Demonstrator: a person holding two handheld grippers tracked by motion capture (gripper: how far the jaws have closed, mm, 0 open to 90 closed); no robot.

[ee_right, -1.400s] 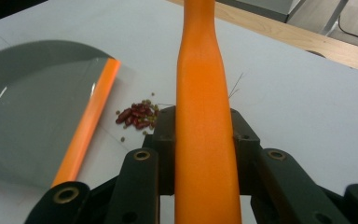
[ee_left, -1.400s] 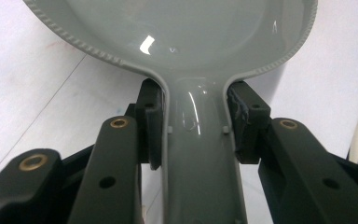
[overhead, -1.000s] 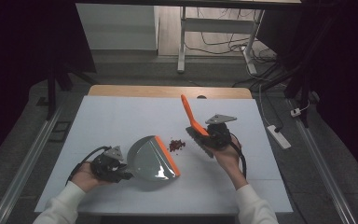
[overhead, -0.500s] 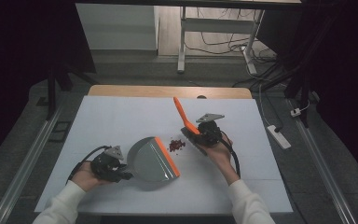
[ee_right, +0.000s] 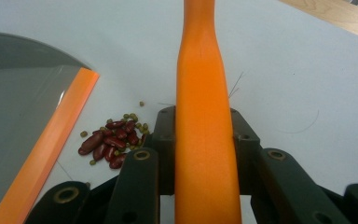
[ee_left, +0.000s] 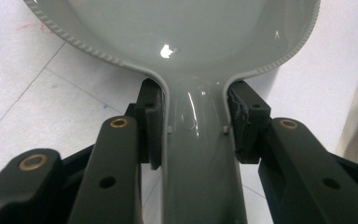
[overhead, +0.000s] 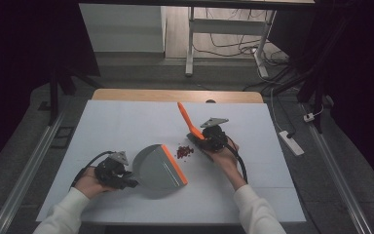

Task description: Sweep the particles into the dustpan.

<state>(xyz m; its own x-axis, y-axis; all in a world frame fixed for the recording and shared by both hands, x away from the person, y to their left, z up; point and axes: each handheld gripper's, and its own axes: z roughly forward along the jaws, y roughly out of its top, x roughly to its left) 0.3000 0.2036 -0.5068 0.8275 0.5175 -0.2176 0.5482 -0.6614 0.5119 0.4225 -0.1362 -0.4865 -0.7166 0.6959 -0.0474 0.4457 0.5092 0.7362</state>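
A glossy grey plastic dustpan (ee_left: 177,42), ribbed along its rim and edged with a matt orange lip (ee_right: 46,144), is seen beside a smooth matt orange handle (ee_right: 205,121). Shiny red beans (ee_right: 109,142) are scattered on the matt white tabletop (overhead: 126,122), backed by bare wood (overhead: 175,95).

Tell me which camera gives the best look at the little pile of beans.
The right gripper view: the beans sit close, with separate red and small green ones beside the dustpan's orange lip. The high view shows a small dark cluster.
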